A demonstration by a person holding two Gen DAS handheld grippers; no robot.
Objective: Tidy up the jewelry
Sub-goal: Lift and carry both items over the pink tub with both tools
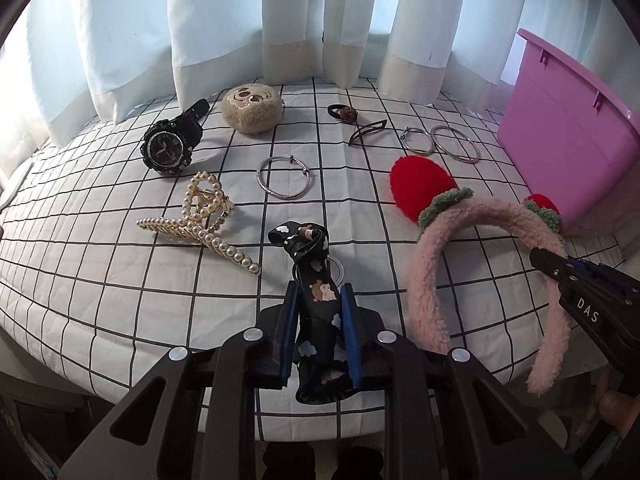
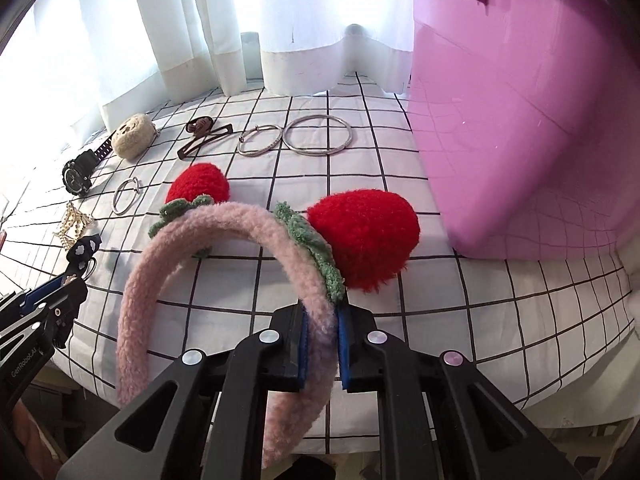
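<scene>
- My left gripper [image 1: 318, 292] is black with blue pads, and it pinches a black fabric hair tie [image 1: 312, 276] printed with white clouds and small cartoon animals.
- My right gripper [image 2: 320, 320], also black with blue pads, clamps a fuzzy pink headband [image 2: 224, 232] bearing two red strawberries [image 2: 364, 236] with green leaf collars.
- The tablecloth [image 1: 120, 280] is white with a black grid.
- The storage bin [image 2: 520, 120] is plain pink.
- The wristwatch [image 1: 170, 146] is black.
- The hair claw [image 1: 204, 216] is gold, lined with cream pearls.
- The bangles [image 2: 318, 135] are silver.
- The plush pouch [image 1: 252, 109] is beige.
- The curtains [image 1: 200, 20] are white.
</scene>
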